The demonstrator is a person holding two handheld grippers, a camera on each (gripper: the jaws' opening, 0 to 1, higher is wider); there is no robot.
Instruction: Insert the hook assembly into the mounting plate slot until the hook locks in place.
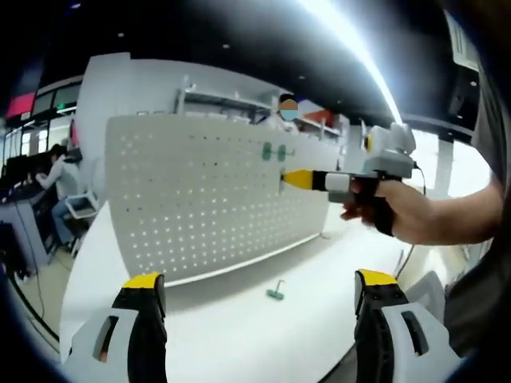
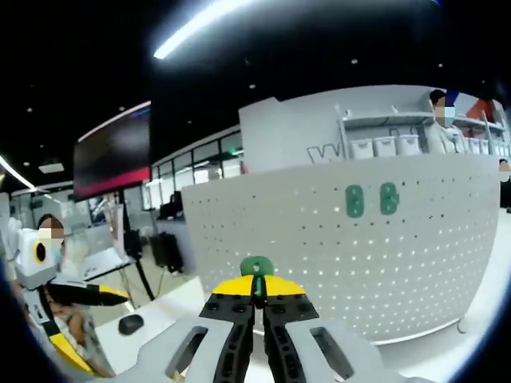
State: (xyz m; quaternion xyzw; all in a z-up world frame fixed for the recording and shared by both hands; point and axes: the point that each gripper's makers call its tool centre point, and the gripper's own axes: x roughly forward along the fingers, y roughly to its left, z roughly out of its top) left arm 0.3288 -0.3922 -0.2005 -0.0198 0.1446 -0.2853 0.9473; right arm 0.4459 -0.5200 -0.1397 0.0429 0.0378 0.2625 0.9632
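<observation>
A white perforated mounting plate (image 1: 207,199) stands upright on the table, with two green hooks (image 1: 274,152) hung near its upper right. My right gripper (image 1: 297,179), held by a hand, has its yellow tips close to the plate just below those hooks. In the right gripper view, my right gripper (image 2: 257,291) is shut on a green hook assembly (image 2: 256,266), which points at the plate (image 2: 359,255) below and left of the mounted hooks (image 2: 371,200). My left gripper (image 1: 259,281) stands open and empty, low over the table. Another green hook (image 1: 276,293) lies on the table before the plate.
The white table (image 1: 239,335) runs along the plate's foot. A person sits at a desk at the far left (image 1: 56,175) and another stands behind the plate (image 1: 287,108). A small black object (image 2: 130,323) lies on the table at the left.
</observation>
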